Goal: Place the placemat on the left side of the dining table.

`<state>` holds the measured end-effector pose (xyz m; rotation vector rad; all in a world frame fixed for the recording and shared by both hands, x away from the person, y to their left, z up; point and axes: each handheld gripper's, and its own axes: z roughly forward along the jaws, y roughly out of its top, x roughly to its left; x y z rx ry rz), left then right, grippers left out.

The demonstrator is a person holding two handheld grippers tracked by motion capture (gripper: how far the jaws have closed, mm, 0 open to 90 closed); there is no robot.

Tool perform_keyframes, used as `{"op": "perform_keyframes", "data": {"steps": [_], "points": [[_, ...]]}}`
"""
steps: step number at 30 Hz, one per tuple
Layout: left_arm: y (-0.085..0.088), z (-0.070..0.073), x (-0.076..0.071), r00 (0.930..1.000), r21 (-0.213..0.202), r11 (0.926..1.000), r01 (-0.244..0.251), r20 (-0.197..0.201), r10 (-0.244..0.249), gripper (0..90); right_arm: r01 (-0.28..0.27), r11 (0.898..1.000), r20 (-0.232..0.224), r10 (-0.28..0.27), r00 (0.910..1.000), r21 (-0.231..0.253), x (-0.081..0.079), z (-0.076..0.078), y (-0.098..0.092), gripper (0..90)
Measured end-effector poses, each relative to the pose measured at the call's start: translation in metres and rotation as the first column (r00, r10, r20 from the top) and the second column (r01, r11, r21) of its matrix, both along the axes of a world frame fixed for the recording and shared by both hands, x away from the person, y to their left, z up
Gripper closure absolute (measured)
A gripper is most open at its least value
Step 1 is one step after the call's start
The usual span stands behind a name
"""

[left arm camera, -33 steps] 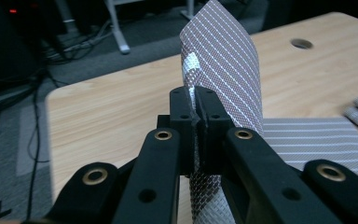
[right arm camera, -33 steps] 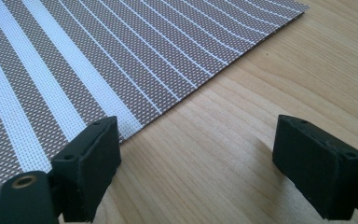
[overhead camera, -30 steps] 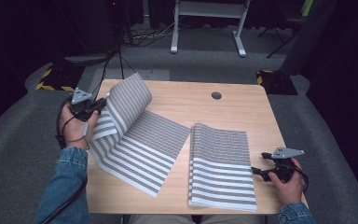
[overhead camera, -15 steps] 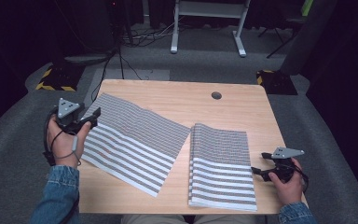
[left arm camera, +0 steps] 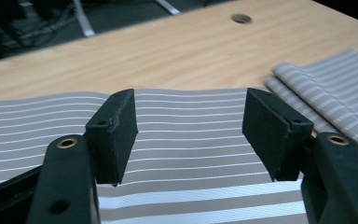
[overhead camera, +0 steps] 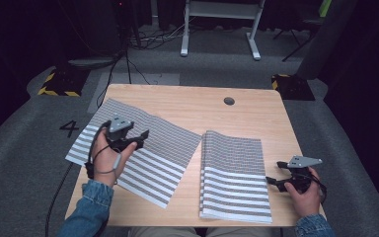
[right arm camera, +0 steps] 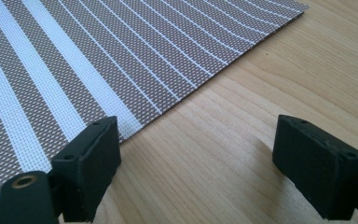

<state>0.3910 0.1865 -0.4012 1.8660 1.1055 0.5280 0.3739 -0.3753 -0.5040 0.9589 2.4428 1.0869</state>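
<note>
While the high view a second ago showed the far-left corner of the striped mat (overhead camera: 143, 148) lifted and curled over, it now lies spread flat across the left half of the bench (overhead camera: 187, 101), its near-left part overhanging the bench's left edge. The left gripper (overhead camera: 140, 138) hovers just above the mat's far-left area with its fingers apart and nothing between them, so the unfolding step looks finished and the cloth released. To its right, the folded striped mat (overhead camera: 234, 180) sits on the near-right part of the bench, its left edge close beside the flat mat's right corner. The right gripper (overhead camera: 272, 181) rests on the bench just beside that folded mat's right edge, much where it was before.

From the left gripper view, the two black fingers (left arm camera: 114, 133) stand wide apart over the flat mat (left arm camera: 186, 140), gripping nothing; the folded mat (left arm camera: 326, 93) shows at the right, and bare bench (left arm camera: 168, 51) beyond.

From the right gripper view, the fingers (right arm camera: 91, 161) are likewise spread and empty, low over bare bench (right arm camera: 223, 154), the left one at the edge of the folded mat (right arm camera: 98, 56). Judging from this, one mat is laid open and the folded one is probably next.
</note>
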Motion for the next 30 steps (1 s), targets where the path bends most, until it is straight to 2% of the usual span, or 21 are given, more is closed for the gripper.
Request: {"op": "perform_keyframes", "data": {"steps": [3,4,5,9,10,11,12,16,18,19,20,21,25,27,28,30], "points": [[-0.025,-0.016,0.006,0.9974,0.006,0.9988,0.049,-0.053,-0.049,34.9,0.0,1.0,0.0,0.0,1.0,0.0,0.0,0.0,0.0,15.3],[-0.025,-0.016,0.006,0.9974,0.006,0.9988,0.049,-0.053,-0.049,34.2,0.0,1.0,0.0,0.0,1.0,0.0,0.0,0.0,0.0,15.3],[-0.042,-0.026,0.009,0.9939,0.01,0.9977,0.068,-0.089,-0.066,33.9,0.0,1.0,0.0,0.0,1.0,0.0,0.0,0.0,0.0,15.3],[-0.07,-0.045,0.015,0.9856,0.061,0.9923,0.107,-0.138,-0.098,32.9,0.0,1.0,0.0,0.0,1.0,0.0,0.0,0.0,0.0,15.3],[-0.07,-0.045,0.015,0.9856,0.061,0.9923,0.107,-0.138,-0.098,32.8,0.0,1.0,0.0,0.0,1.0,0.0,0.0,0.0,0.0,15.3],[-0.084,-0.056,0.015,0.9786,0.09,0.9881,0.125,-0.175,-0.108,32.7,0.0,1.0,0.0,0.0,1.0,-0.001,0.0,0.0,0.0,15.3],[-0.091,-0.061,0.014,0.9745,0.109,0.9844,0.138,-0.192,-0.116,32.5,0.0,1.0,0.0,0.0,1.0,0.0,0.0,0.0,0.0,15.3],[-0.11,-0.079,0.011,0.9616,0.134,0.9775,0.163,-0.244,-0.127,30.2,0.0,1.0,0.0,0.0,1.0,0.0,0.0,0.0,0.0,15.3],[-0.115,-0.085,0.011,0.9602,0.185,0.9684,0.168,-0.253,-0.118,29.1,0.0,1.0,0.0,0.0,1.0,0.0,0.0,0.0,0.0,15.3],[-0.116,-0.087,0.011,0.962,0.206,0.9658,0.157,-0.253,-0.102,28.9,0.0,1.0,0.0,0.0,1.0,0.0,0.0,0.0,0.0,15.3],[-0.117,-0.089,0.011,0.9605,0.219,0.9626,0.16,-0.259,-0.1,28.5,0.0,1.0,0.0,0.0,1.0,0.0,0.0,0.0,0.0,15.3],[-0.118,-0.09,0.012,0.9612,0.215,0.9649,0.15,-0.26,-0.092,27.4,0.0,1.0,0.0,0.0,1.0,0.0,0.0,0.0,0.0,15.3],[-0.118,-0.091,0.012,0.9617,0.216,0.9654,0.145,-0.26,-0.087,26.1,0.0,1.0,0.0,0.0,1.0,0.0,0.0,0.0,0.0,15.3],[-0.118,-0.092,0.013,0.9638,0.217,0.9644,0.151,-0.249,-0.095,26.9,0.0,1.0,0.0,0.0,1.0,0.0,0.0,0.0,0.0,15.3],[-0.117,-0.092,0.014,0.9643,0.22,0.9615,0.165,-0.24,-0.11,27.5,0.0,1.0,0.0,0.0,1.0,0.0,0.0,0.0,0.0,15.3],[-0.116,-0.093,0.015,0.9663,0.208,0.9643,0.164,-0.23,-0.115,29.4,0.0,1.0,0.0,0.0,1.0,0.0,0.0,0.0,0.0,15.3]]}}
